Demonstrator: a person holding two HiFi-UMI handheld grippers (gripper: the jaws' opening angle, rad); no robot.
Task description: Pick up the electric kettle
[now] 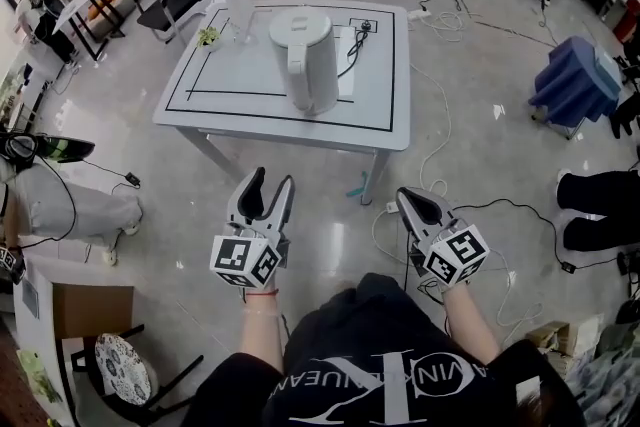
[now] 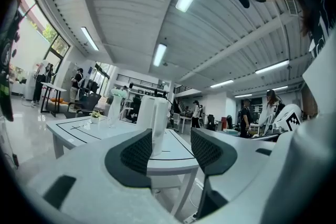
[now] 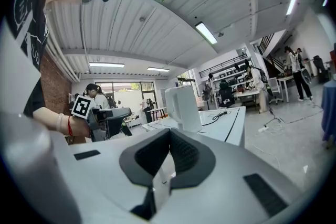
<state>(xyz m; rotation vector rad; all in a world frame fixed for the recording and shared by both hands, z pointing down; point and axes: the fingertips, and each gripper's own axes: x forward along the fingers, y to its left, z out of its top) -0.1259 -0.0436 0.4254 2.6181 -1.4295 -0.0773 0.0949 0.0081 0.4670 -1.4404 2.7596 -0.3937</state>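
**me:** Closest thing is my own black T-shirt with white print (image 1: 370, 380). Just past it are the left gripper (image 1: 271, 180) and right gripper (image 1: 408, 199), both out over the grey polished floor (image 1: 330, 215). So yeah, this is the approach bit, nothing grabbed yet.

**other guy:** Where's the kettle then?

**me:** The tall white electric kettle (image 1: 303, 55) stands upright around the middle of the white rectangular table with black outline markings (image 1: 220, 110), well apart from both tools. Its handle (image 1: 312, 80) looks turned to the near side, toward me.

**other guy:** And the jaws?

**me:** Left one's spread wide and empty, with the kettle lined up in the gap, way off on the far side. Right one's pinched together on nothing. I reckon the next move is getting up to the table's near edge, then feeding the left's spread jaws around that handle and squeezing. Kettle's tall, so a crooked grab could tip it.
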